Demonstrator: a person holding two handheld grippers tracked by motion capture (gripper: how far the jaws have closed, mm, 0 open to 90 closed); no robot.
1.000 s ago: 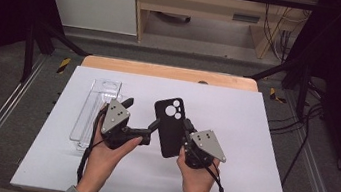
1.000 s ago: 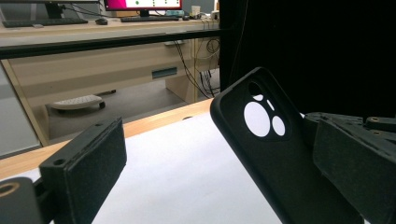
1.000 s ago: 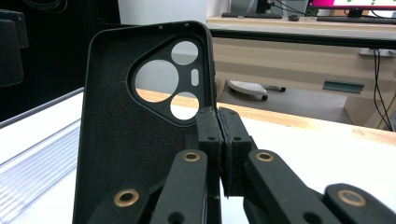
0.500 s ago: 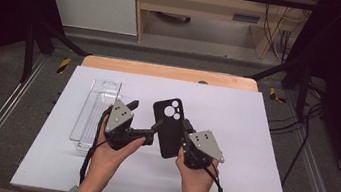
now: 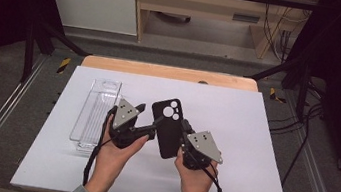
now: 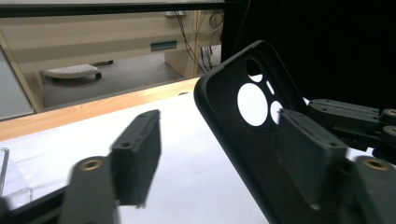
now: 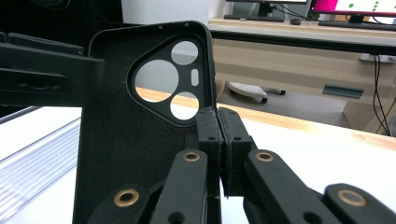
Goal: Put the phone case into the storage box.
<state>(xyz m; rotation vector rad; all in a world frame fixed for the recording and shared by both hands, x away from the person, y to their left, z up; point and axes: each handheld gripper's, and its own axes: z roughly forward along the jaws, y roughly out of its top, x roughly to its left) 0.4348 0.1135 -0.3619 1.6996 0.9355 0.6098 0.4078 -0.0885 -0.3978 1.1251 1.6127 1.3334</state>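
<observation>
One phone case [image 5: 170, 129]: matte black, soft-looking, rectangular with rounded corners and a raised lip around its edge. Its camera corner carries a rounded-triangle recess with three round holes and one small slot. It is held off the white table [image 5: 253, 138], tilted, camera end pointing away from the person.

Taking the phone case as landmark:
- Right gripper [image 7: 219, 154] sits at the case's right long edge. Its two ribbed black pads are pressed together on the rim, just below the camera cut-outs; the case wall is pinched between them.
- Left gripper [image 6: 224, 158] sits at the case's left long edge. Its jaws have just been closing and are part-way in, with the case's edge between them. One flat rectangular pad [image 6: 308, 158] lies against the inner face of the case; the other pad [image 6: 137, 156] stands apart from the case, with table showing in the gap. No grip there yet.
- One clear plastic tray [image 5: 95, 115], long, narrow and ribbed, lies flat on the table well left of the case, beyond the left gripper.
- A bare strip of wood [image 5: 169, 72] runs along the table's far edge, beyond the case's camera end.

Count: two grippers, each with a grey three-cornered plate and a black cable; two hands.
</observation>
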